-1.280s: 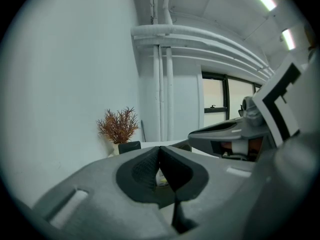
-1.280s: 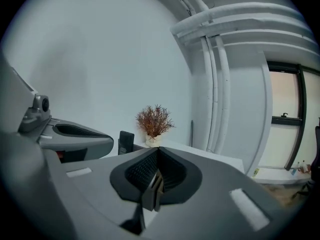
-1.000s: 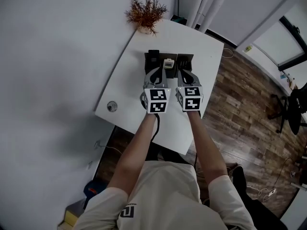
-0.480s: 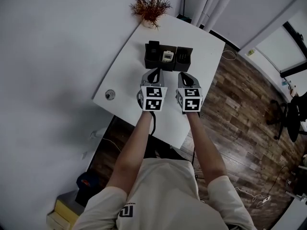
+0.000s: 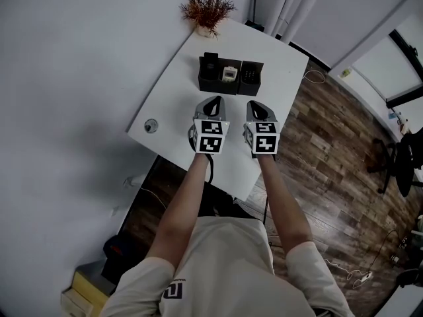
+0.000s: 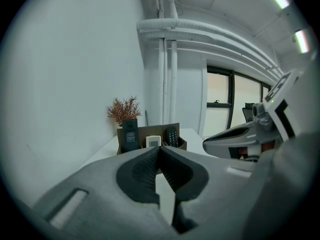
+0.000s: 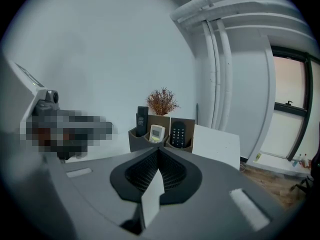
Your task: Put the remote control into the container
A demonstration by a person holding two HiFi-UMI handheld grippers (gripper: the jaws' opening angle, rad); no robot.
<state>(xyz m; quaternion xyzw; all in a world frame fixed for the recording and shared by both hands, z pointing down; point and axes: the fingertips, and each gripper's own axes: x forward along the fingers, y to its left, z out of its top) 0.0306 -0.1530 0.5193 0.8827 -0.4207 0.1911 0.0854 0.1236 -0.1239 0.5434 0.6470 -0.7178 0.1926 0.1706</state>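
A dark three-part container [image 5: 230, 78] stands on the white table [image 5: 173, 101]. It holds a tall black remote [image 5: 210, 63] at the left, a white remote [image 5: 229, 73] in the middle and a black keypad remote [image 5: 250, 75] at the right. My left gripper [image 5: 213, 101] and right gripper [image 5: 254, 105] hover side by side, short of the container and apart from it. Both are shut with nothing between the jaws. In the left gripper view the remotes [image 6: 153, 141] show beyond the shut left gripper [image 6: 159, 149]. The right gripper view shows the container [image 7: 150, 143] past the shut right gripper [image 7: 158, 149].
A dried reddish plant [image 5: 208, 8] in a small pot stands at the table's far corner. A small round object [image 5: 151, 125] lies near the table's left edge. Wooden floor [image 5: 330, 144] lies to the right, with an office chair [image 5: 396, 157] further off.
Both grippers have drawn back together from the container toward the person. A strip of bare table now shows between their tips and the container. Both stayed shut.
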